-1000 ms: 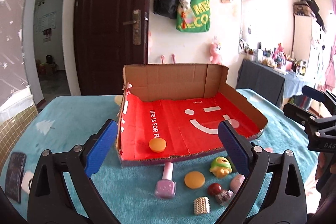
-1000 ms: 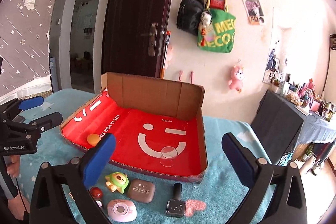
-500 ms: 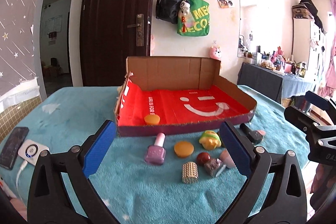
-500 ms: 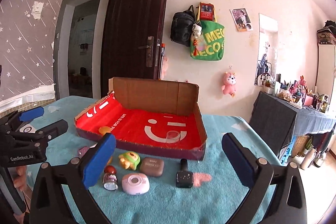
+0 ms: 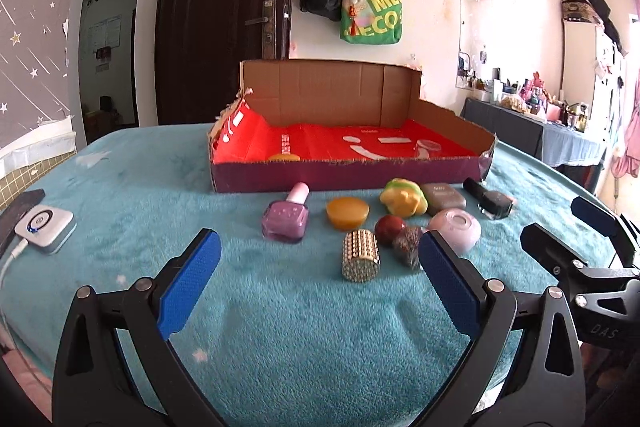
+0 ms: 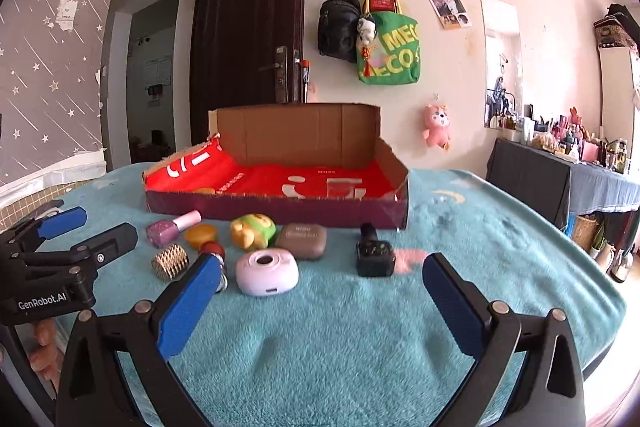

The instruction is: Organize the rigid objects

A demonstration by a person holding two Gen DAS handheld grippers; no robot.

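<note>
A shallow cardboard box (image 5: 352, 169) (image 6: 276, 207) with a red lining stands on the teal blanket; an orange disc (image 5: 284, 157) and a clear cup (image 6: 343, 187) lie inside. In front lie a purple nail polish bottle (image 5: 286, 219) (image 6: 173, 227), an orange puck (image 5: 347, 213), a studded gold cylinder (image 5: 360, 255) (image 6: 170, 262), a red ball (image 5: 390, 227), a green-yellow toy (image 5: 402, 197) (image 6: 253, 230), a brown case (image 6: 301, 241), a pale pink round case (image 6: 267, 273) and a black bottle (image 6: 374, 255). My left gripper (image 5: 320, 291) and right gripper (image 6: 324, 303) hang open near the front, holding nothing.
A white charger puck (image 5: 45, 229) and a dark phone (image 5: 20, 201) lie at the blanket's left edge. Behind the box are a dark door (image 6: 248, 39), hanging bags (image 6: 388, 51) and a cluttered side table (image 6: 568, 163). A person's fingers (image 6: 42, 347) hold the left tool.
Both grippers have pulled back and dropped lower, so the box now looks farther away and the row of small objects sits ahead of the fingers. Nothing was picked up.
</note>
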